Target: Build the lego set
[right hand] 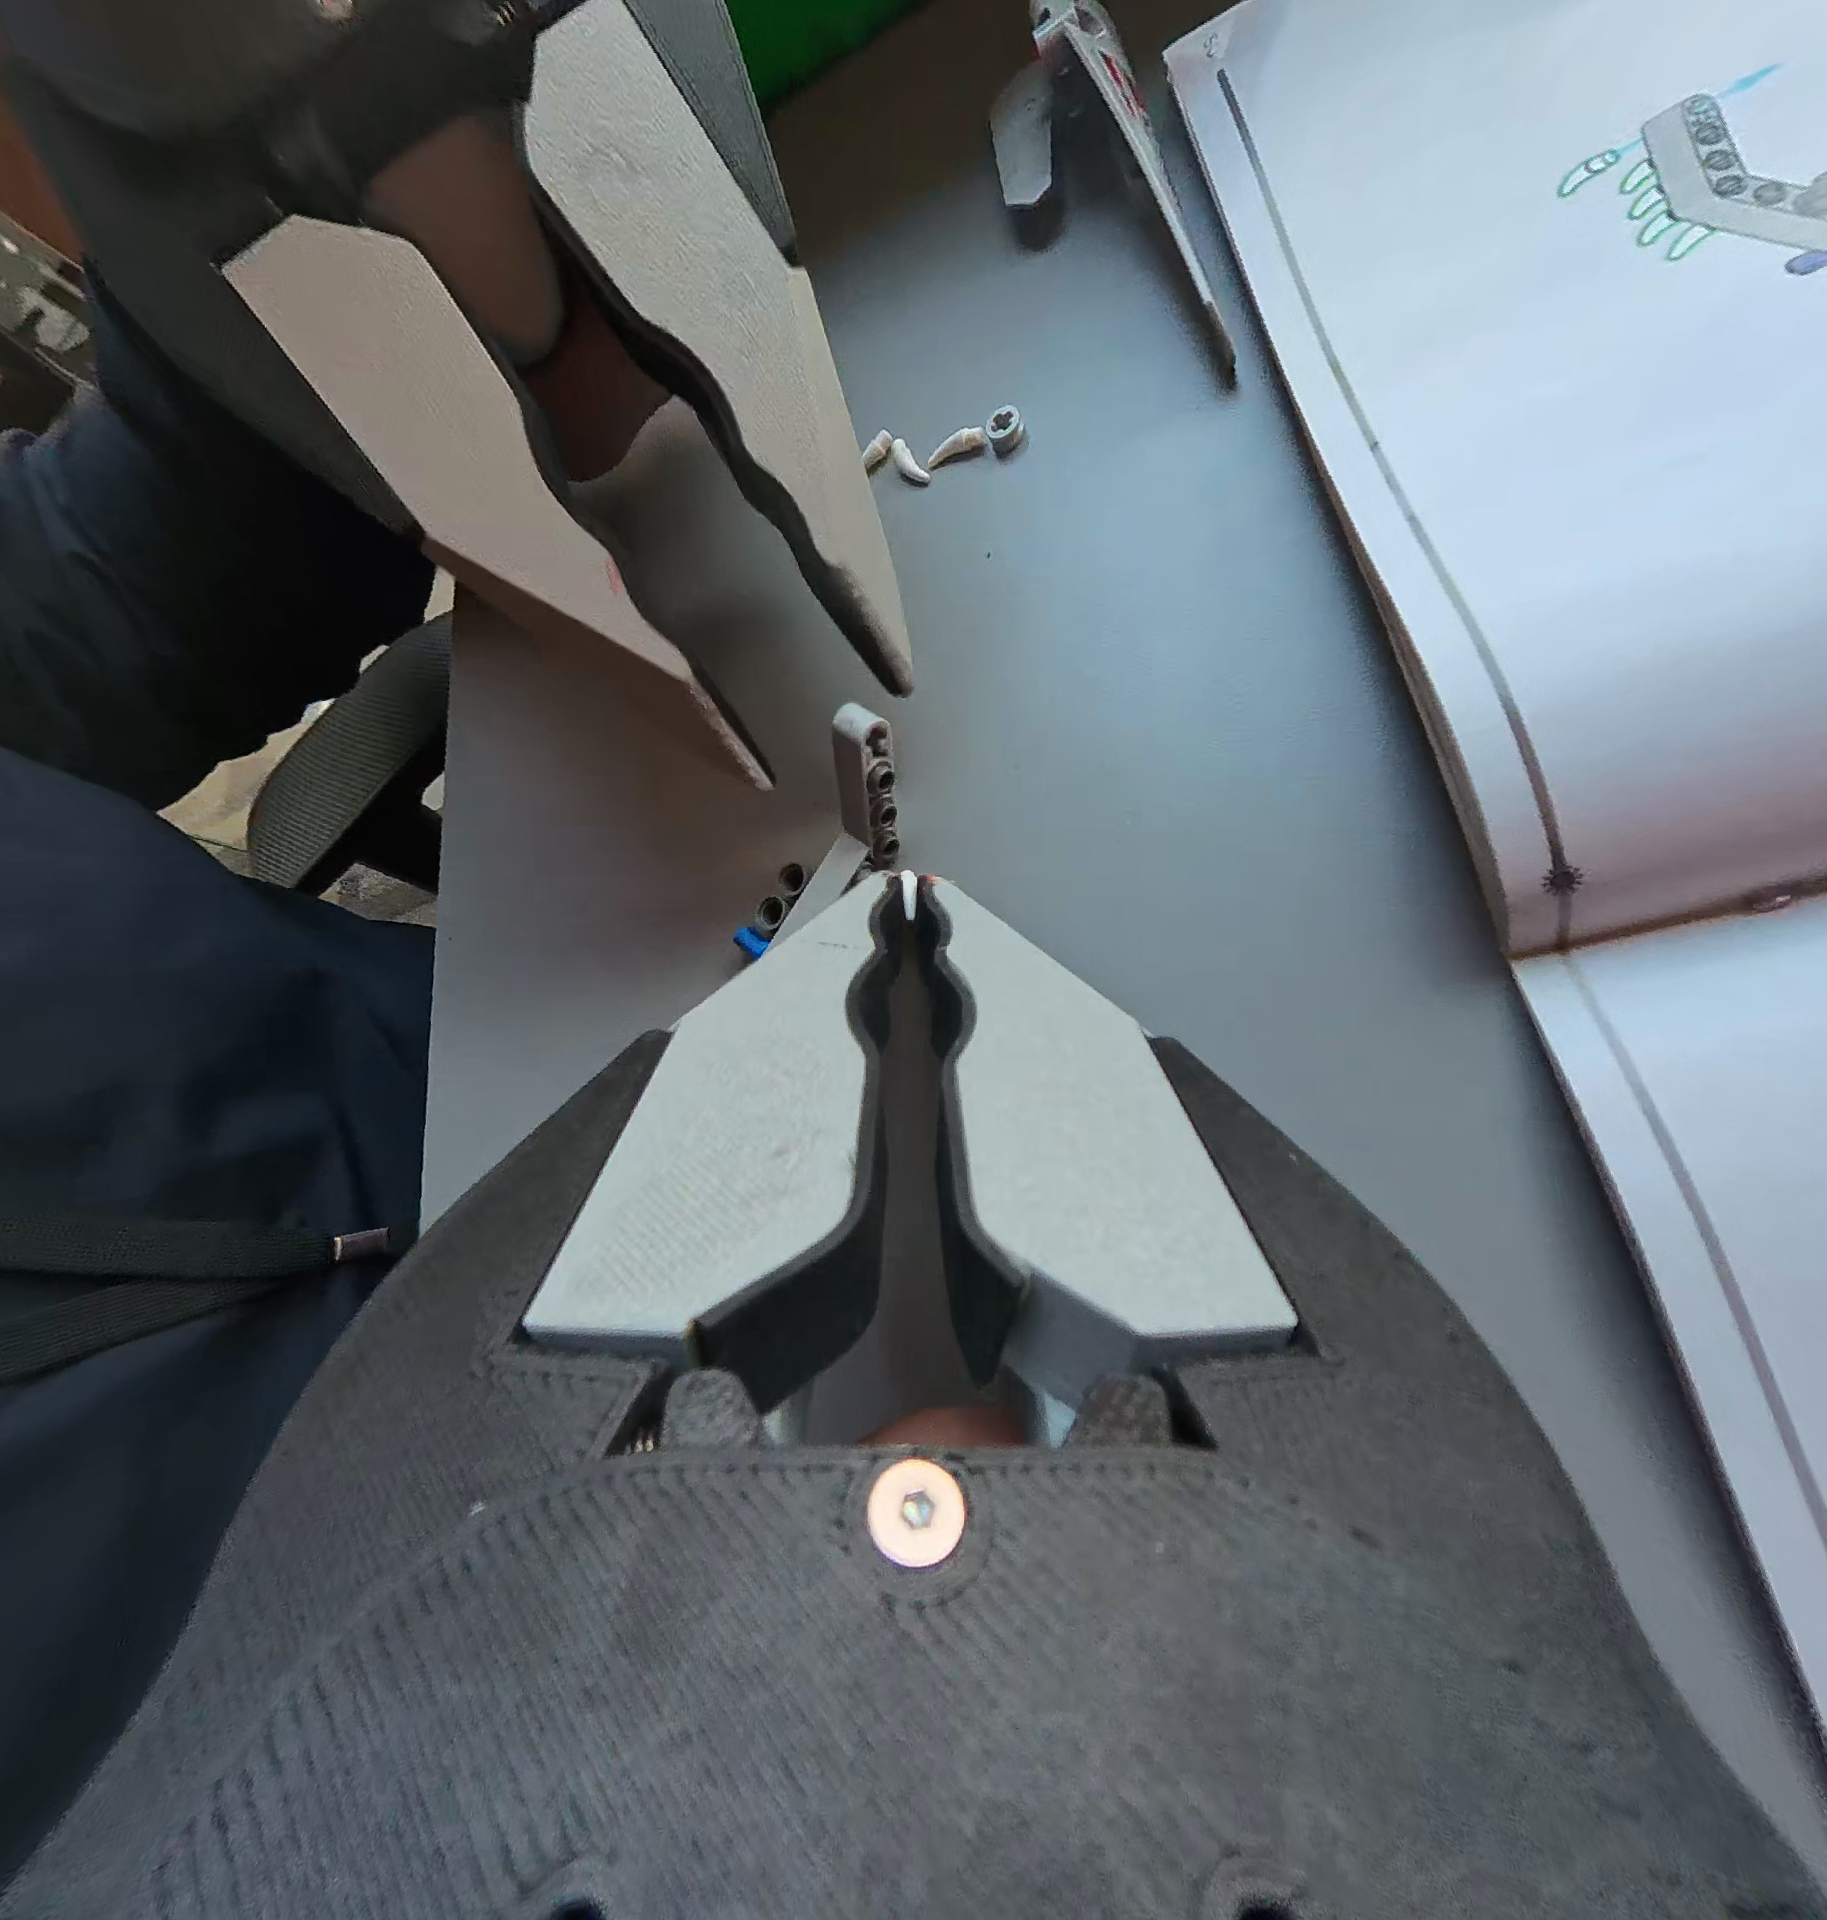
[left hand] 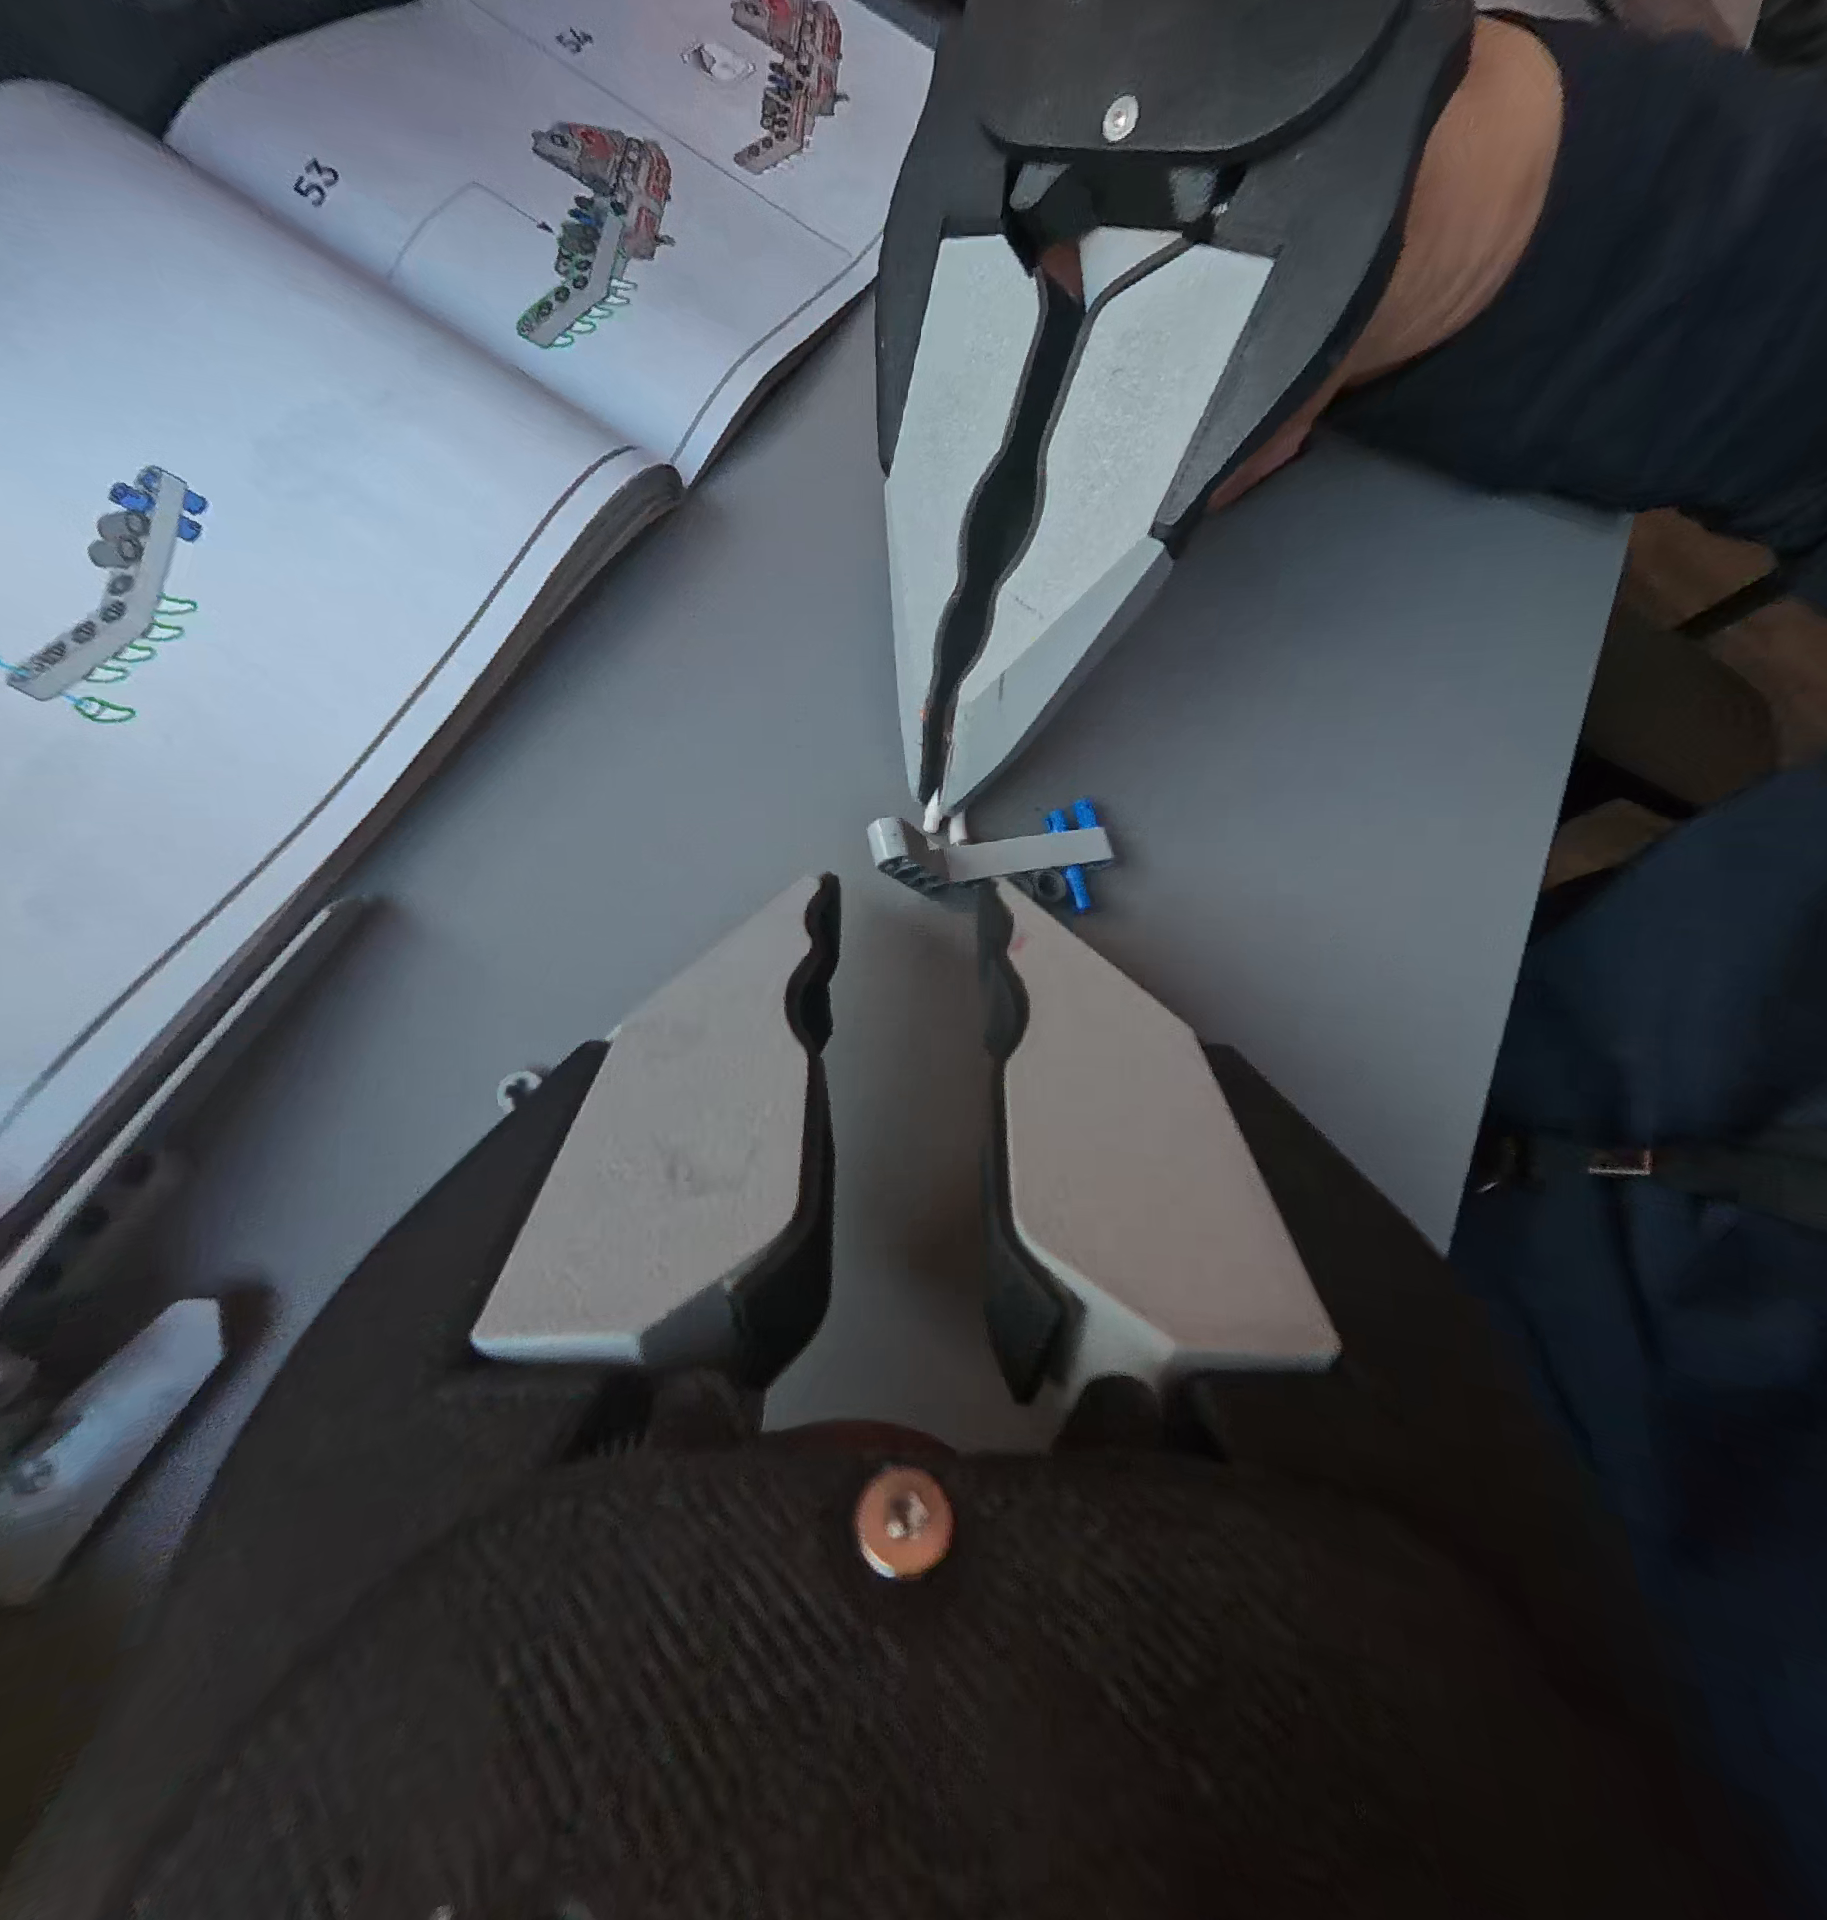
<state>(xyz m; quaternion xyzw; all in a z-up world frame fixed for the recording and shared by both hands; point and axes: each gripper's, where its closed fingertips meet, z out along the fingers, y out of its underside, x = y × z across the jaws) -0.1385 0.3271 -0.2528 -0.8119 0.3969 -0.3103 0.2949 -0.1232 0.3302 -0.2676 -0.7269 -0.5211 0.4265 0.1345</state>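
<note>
Right gripper (right hand: 911,883): matte grey wedge fingers pinched on small white tooth piece (right hand: 907,896), tip at bent grey beam (right hand: 867,774), 12 o'clock. Left gripper (left hand: 909,904) jaws parted, empty, beam (left hand: 982,854) ahead on smooth grey table (right hand: 1148,831). Loose teeth (right hand: 930,452) farther, 12 o'clock. Glossy manual (right hand: 1615,520) 2 o'clock.

Soft, even daylight, faint shadows, strong wide-angle bending, and blur at the edges.

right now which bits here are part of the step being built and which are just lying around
In use:
- right tool, shut on white tooth
- bent grey beam with blue pins
- left tool, open beside the beam
- open instruction booklet

Lying about:
- loose white teeth
- small grey bush
- grey parts beside booklet
</note>
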